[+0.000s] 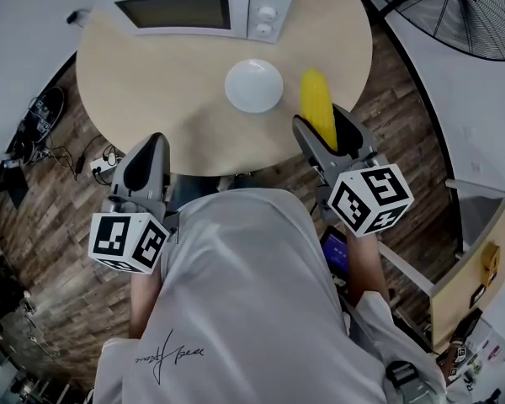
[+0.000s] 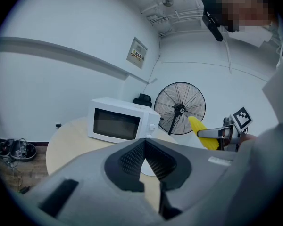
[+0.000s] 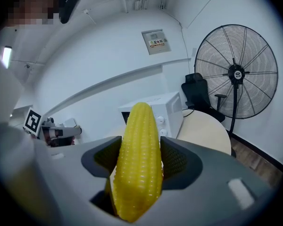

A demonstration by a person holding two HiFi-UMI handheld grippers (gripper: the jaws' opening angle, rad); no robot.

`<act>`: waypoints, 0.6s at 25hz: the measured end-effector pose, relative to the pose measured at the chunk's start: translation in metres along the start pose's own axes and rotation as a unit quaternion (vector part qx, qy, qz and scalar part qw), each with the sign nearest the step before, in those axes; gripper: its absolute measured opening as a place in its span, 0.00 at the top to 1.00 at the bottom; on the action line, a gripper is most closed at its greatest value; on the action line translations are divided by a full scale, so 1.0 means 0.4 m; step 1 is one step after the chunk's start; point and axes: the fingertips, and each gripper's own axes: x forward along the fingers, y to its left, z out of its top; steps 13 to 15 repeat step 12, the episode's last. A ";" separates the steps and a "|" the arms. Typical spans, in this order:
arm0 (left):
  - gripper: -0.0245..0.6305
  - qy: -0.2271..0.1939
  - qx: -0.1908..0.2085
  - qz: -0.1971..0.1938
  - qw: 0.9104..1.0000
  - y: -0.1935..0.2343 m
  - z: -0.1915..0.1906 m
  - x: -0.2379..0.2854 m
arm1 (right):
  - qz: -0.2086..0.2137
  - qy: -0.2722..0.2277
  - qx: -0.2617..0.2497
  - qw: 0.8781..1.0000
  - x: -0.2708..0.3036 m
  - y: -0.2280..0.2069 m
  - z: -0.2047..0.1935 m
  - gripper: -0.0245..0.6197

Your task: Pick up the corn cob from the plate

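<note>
A yellow corn cob [image 1: 317, 105] [image 3: 137, 159] is held lengthwise between the jaws of my right gripper [image 1: 326, 130] [image 3: 140, 155], lifted above the round table's right edge and pointing away from me. It also shows in the left gripper view as the corn cob [image 2: 201, 132]. The small white plate [image 1: 254, 86] sits bare on the table to the cob's left. My left gripper [image 1: 148, 159] [image 2: 144, 155] hovers at the table's near left edge, its jaws closed together with nothing between them.
A white microwave [image 1: 195, 4] [image 2: 121, 120] stands at the back of the round wooden table [image 1: 160, 91]. A large floor fan [image 1: 459, 11] [image 3: 237, 72] stands to the right. Cables lie on the wooden floor [image 1: 42, 116] at left. A black chair [image 3: 198, 98] is behind the table.
</note>
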 end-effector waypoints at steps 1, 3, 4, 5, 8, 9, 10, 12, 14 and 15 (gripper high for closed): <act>0.97 0.000 0.000 0.000 1.000 -0.003 0.001 0.003 | 0.001 0.000 0.000 1.000 0.000 -0.003 0.002 0.54; 0.97 0.000 0.000 0.000 1.000 -0.008 0.004 0.008 | 0.002 -0.001 0.000 1.000 -0.002 -0.009 0.008 0.54; 0.97 0.001 0.001 0.000 1.000 -0.009 0.005 0.010 | 0.002 -0.001 -0.001 1.000 -0.002 -0.010 0.010 0.54; 0.97 0.001 0.001 0.000 1.000 -0.009 0.006 0.012 | 0.003 -0.001 -0.001 1.000 -0.001 -0.012 0.012 0.54; 0.97 0.002 0.002 0.001 1.000 -0.004 0.009 0.015 | 0.005 -0.002 -0.001 1.000 0.007 -0.011 0.017 0.54; 0.97 0.002 0.002 0.001 1.000 -0.001 0.010 0.016 | 0.006 -0.002 -0.001 1.000 0.011 -0.010 0.018 0.54; 0.97 0.003 0.001 0.001 1.000 0.001 0.011 0.017 | 0.006 -0.001 0.000 1.000 0.014 -0.009 0.019 0.54; 0.97 0.003 0.001 0.001 1.000 0.006 0.011 0.019 | 0.006 -0.001 0.001 1.000 0.019 -0.007 0.021 0.54; 0.97 0.003 0.001 0.001 1.000 0.006 0.011 0.019 | 0.006 -0.001 0.001 1.000 0.019 -0.007 0.021 0.54; 0.97 0.003 0.001 0.001 1.000 0.006 0.011 0.019 | 0.006 -0.001 0.001 1.000 0.019 -0.007 0.021 0.54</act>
